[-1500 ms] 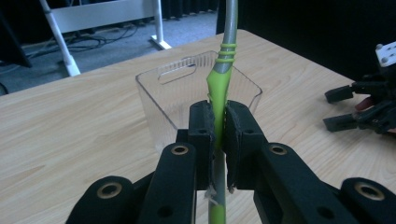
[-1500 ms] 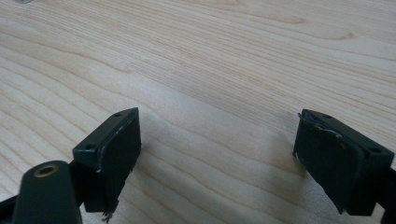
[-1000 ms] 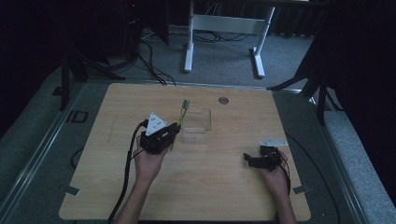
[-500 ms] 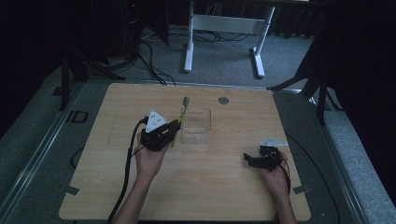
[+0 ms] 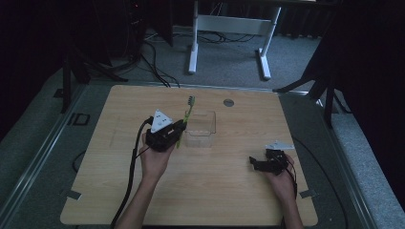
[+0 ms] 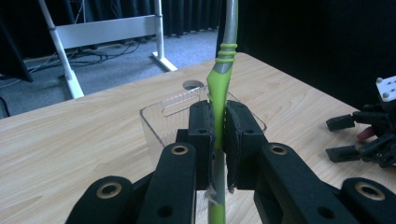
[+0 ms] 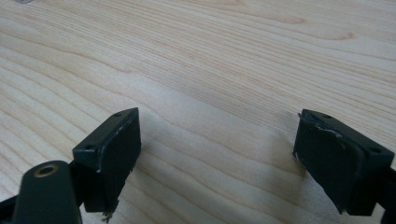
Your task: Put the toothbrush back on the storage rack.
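left gripper (image 6: 215, 135) clamped on green toothbrush (image 6: 217, 100), beside clear plastic box (image 5: 200, 128); right gripper (image 7: 217, 154) wide open, empty, over table (image 7: 224, 60).

no readable text, labels, brands or numbers anywhere in the views

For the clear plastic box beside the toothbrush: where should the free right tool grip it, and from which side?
Grip the clear box by one thin upright wall, coming down from above with one jaw inside and one outside. Its open top and stiff rim allow that. The right tool stands open over bare table; the wall facing it is probably simplest.
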